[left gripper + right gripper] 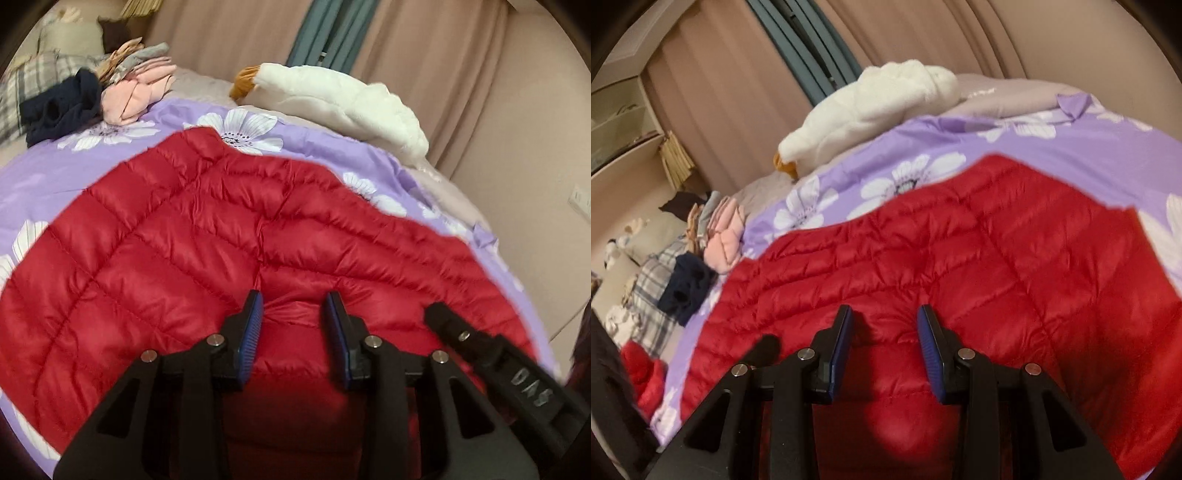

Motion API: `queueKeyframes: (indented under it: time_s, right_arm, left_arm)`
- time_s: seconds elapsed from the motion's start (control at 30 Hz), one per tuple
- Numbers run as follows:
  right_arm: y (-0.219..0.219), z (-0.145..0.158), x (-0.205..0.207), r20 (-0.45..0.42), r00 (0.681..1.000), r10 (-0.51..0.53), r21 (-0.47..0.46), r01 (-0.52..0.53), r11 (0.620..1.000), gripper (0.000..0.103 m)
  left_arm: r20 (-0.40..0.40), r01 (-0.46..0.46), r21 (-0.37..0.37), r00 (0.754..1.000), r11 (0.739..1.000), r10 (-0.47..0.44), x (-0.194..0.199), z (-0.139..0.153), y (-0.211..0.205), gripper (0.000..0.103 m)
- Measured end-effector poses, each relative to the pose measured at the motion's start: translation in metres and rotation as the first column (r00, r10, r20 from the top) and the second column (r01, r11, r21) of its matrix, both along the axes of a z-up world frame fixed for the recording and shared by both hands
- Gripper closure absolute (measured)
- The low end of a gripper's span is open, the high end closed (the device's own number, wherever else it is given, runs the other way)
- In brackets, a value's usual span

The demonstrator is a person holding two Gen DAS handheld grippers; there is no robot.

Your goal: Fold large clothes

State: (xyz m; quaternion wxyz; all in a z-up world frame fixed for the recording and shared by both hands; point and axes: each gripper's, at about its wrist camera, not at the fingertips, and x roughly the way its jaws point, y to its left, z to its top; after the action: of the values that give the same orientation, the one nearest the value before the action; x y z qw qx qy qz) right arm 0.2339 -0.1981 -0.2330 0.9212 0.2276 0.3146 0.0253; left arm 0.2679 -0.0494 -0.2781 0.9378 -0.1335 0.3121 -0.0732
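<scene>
A red quilted down jacket lies spread on a purple flowered bedcover; it also shows in the right wrist view. My left gripper is open, its blue pads apart, with a bulge of red jacket fabric rising between them. My right gripper is open the same way over the jacket's near part. The right gripper's finger shows at the right of the left wrist view; the left gripper's fingertip shows at the lower left of the right wrist view.
A pile of folded clothes, pink and dark navy, sits at the bed's far left. A white plush goose lies along the far side by the beige curtains. Another red piece hangs at the bed's left edge.
</scene>
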Motion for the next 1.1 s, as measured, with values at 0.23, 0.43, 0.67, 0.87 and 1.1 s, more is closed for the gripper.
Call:
queueKeyframes:
  time_s: [0.23, 0.43, 0.67, 0.87, 1.1]
  right_arm:
    - [0.008, -0.022, 0.006, -0.015, 1.000, 0.010, -0.092, -0.011, 0.996, 0.067]
    - [0.003, -0.028, 0.007, -0.026, 1.000, 0.018, -0.057, -0.019, 0.998, 0.068]
    - [0.003, -0.029, 0.007, -0.023, 1.000, 0.019, -0.062, -0.021, 0.998, 0.068]
    - [0.003, -0.029, 0.006, -0.022, 1.000, 0.020, -0.062, -0.021, 0.998, 0.068]
    - [0.003, -0.029, 0.006, -0.022, 1.000, 0.020, -0.063, -0.021, 0.998, 0.068]
  left_arm:
    - [-0.026, -0.002, -0.044, 1.000, 0.999, 0.001, 0.010, -0.013, 0.004, 0.066]
    - [-0.041, -0.002, -0.046, 0.999, 0.999, 0.000, 0.012, -0.017, 0.003, 0.066]
    - [-0.042, -0.001, -0.051, 0.999, 0.999, -0.001, 0.011, -0.018, 0.004, 0.066]
    - [-0.041, -0.001, -0.047, 0.999, 0.999, -0.001, 0.011, -0.018, 0.003, 0.066]
    - [-0.042, 0.000, -0.048, 0.999, 0.999, -0.002, 0.011, -0.018, 0.004, 0.066]
